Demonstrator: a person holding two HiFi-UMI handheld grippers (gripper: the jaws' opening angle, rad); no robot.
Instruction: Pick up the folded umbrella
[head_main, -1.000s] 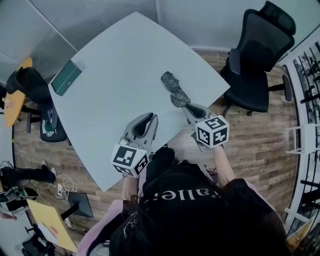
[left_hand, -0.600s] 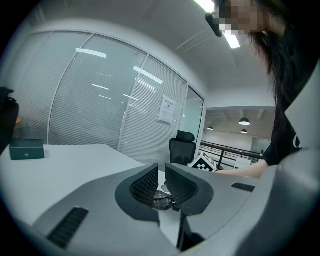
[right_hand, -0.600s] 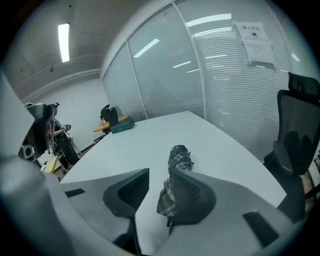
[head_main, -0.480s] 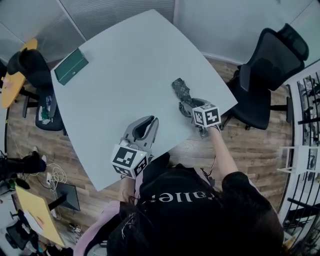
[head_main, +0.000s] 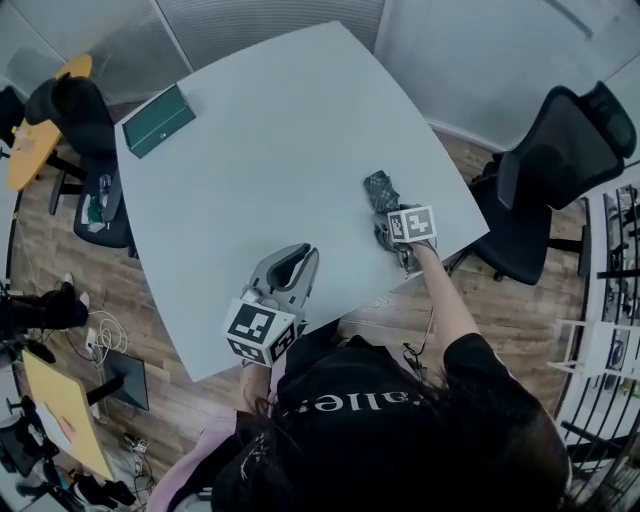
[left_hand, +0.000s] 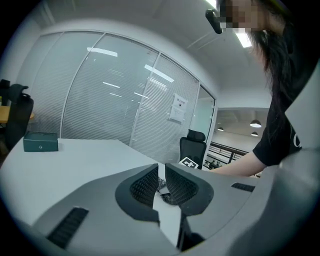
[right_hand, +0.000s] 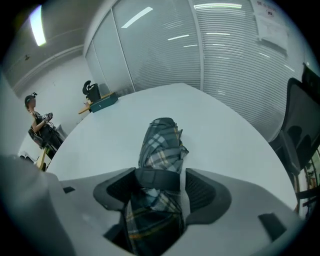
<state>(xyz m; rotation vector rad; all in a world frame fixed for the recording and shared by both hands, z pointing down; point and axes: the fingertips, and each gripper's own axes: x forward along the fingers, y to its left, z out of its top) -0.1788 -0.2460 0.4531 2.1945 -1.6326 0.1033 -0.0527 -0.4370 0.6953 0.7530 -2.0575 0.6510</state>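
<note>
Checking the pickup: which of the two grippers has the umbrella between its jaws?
The right gripper: its jaws, just opened wide, straddle the plaid folded umbrella. The left gripper, shut, holds nothing.

Wide open tabletop between far green box and folded umbrella near the right edge

I am watching my right hand-held gripper, whose jaws have just been opening and are now standing wide. The folded plaid umbrella is lying between them, unclamped, and running ahead across the pale worktop. A green box is sitting far ahead-left.
</note>
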